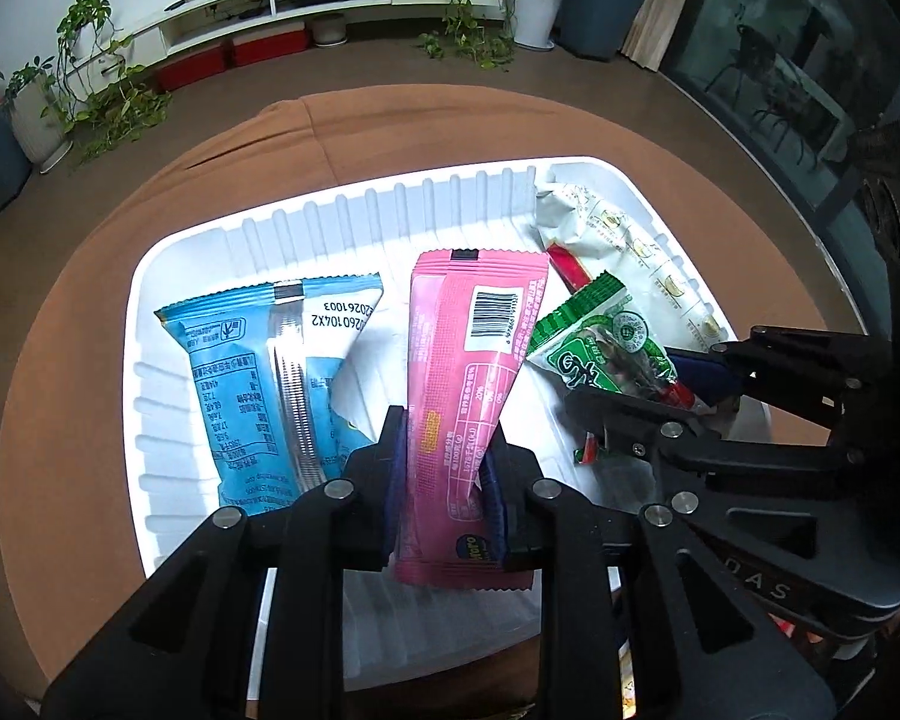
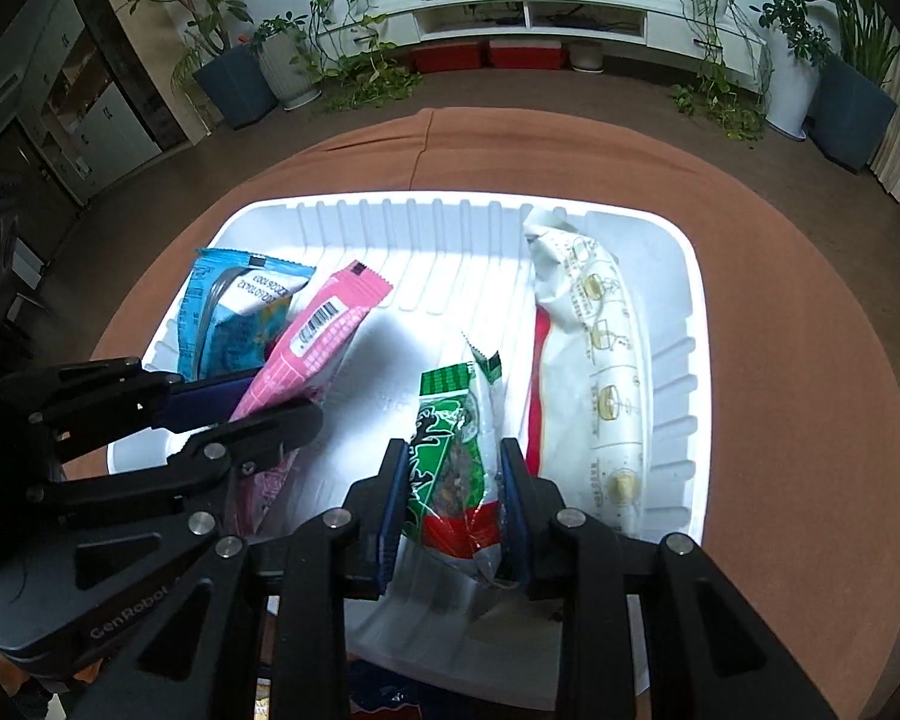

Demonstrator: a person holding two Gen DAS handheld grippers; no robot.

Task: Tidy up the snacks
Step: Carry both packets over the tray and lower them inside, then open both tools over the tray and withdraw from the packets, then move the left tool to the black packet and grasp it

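Observation:
A white ribbed tray [image 1: 342, 222] [image 2: 678, 300] sits on a round brown table. My left gripper [image 1: 444, 450] is shut on a pink snack packet [image 1: 474, 348], held over the tray's middle; the packet also shows in the right wrist view [image 2: 312, 342]. My right gripper [image 2: 453, 480] is shut on a green snack packet [image 2: 450, 438], seen in the left wrist view [image 1: 606, 342] to the right of the pink one. A blue packet [image 1: 258, 384] [image 2: 234, 312] lies at the tray's left. A white packet [image 1: 630, 234] [image 2: 600, 360] lies along the right side.
A small red packet [image 1: 570, 267] [image 2: 537, 384] lies under the white one. The brown tablecloth [image 1: 78, 300] surrounds the tray. Beyond the table are floor plants [image 2: 354, 60], a white TV cabinet [image 2: 540, 12] and a dark glass cabinet [image 1: 798, 78].

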